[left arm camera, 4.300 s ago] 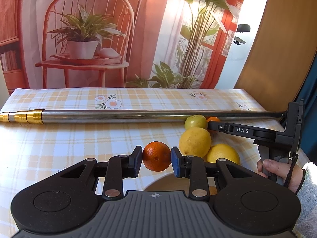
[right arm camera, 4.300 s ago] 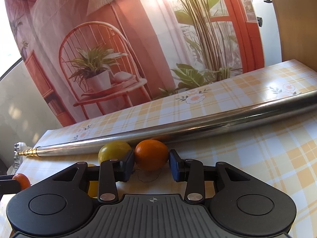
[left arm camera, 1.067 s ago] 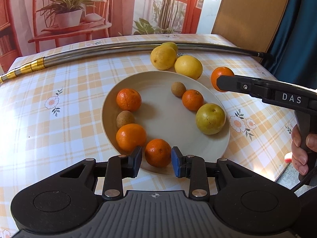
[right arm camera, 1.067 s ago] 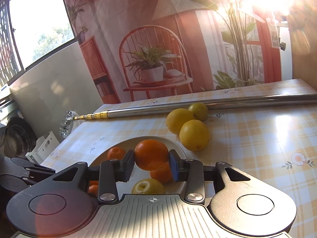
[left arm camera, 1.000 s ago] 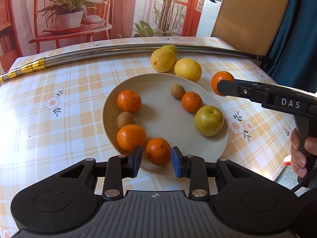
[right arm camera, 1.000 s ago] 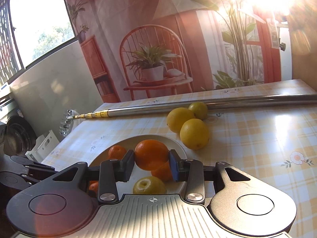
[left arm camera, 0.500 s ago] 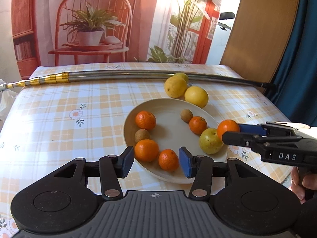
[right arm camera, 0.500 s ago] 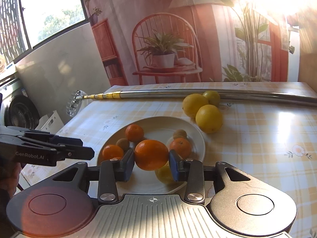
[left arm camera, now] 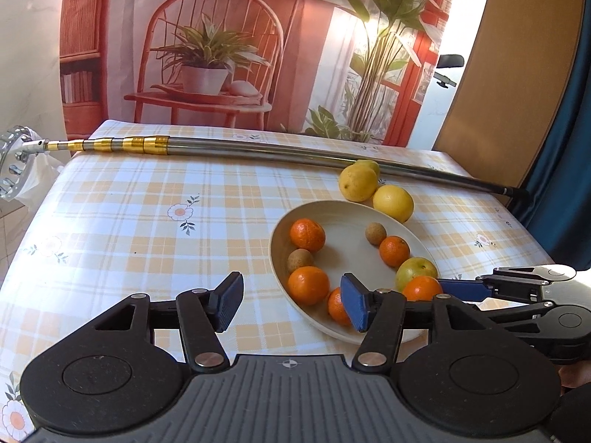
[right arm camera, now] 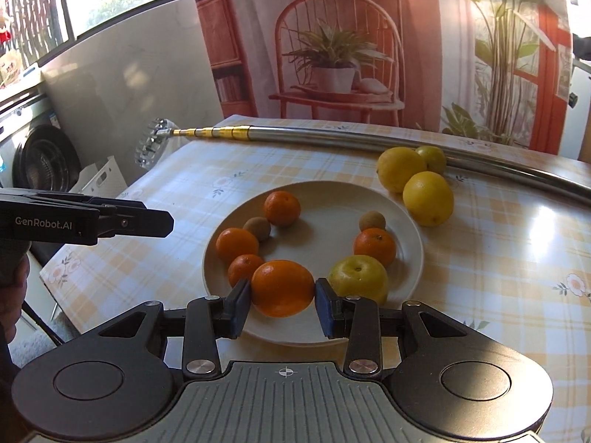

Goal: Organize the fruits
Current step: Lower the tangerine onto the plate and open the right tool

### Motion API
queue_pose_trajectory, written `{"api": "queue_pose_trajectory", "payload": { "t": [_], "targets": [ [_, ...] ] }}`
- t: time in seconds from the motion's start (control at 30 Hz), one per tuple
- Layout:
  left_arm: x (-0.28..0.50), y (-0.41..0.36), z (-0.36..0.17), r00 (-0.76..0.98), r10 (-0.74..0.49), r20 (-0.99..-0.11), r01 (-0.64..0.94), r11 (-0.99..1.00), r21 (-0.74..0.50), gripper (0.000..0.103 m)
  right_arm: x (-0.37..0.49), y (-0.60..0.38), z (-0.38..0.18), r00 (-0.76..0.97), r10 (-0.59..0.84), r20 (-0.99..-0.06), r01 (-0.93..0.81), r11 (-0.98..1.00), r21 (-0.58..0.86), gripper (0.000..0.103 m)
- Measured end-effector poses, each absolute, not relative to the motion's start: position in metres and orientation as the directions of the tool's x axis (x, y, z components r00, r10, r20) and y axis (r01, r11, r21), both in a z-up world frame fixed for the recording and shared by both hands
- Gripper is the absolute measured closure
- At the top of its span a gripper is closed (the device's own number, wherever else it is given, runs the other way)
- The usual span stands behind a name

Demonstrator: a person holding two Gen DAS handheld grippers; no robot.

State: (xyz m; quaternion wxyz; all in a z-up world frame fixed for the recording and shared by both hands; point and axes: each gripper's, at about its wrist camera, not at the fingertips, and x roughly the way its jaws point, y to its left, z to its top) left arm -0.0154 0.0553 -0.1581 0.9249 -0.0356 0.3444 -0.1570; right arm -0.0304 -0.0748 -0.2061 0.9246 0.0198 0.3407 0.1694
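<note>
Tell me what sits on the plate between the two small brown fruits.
Nothing: bare plate separates the left brown fruit from the right brown fruit, clearest in the right wrist view.

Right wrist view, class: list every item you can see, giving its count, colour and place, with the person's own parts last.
Round cream plate: one, on the checked tablecloth.
Small oranges: four, on the plate.
Large orange: one, held over the plate's near edge.
Brown kiwis: two, on the plate.
Yellow-green apple: one, on the plate.
Yellow lemons: three, beyond the plate.
Silver telescopic pole: one, across the table's far side.
Left gripper: left edge, empty, jaws open in the left view.
Right gripper: jaws on the large orange.
</note>
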Motion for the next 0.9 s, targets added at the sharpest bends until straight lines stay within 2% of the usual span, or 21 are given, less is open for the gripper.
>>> {"api": "queue_pose_trajectory", "payload": {
  "t": [0.3,0.9],
  "targets": [
    [-0.011,0.057,-0.166,0.697,-0.319,-0.642,0.262,0.947,-0.186,0.041,-0.021,-0.076,-0.222,0.673,0.315,-0.669,-0.272,0.947,0.173,0.068],
    [-0.005,0.054,-0.172,0.67,-0.306,-0.677,0.254,0.951,-0.178,0.039,-0.017,-0.078,-0.231,0.657,0.331,-0.678,-0.268,0.942,0.2,0.067]
  ]
}}
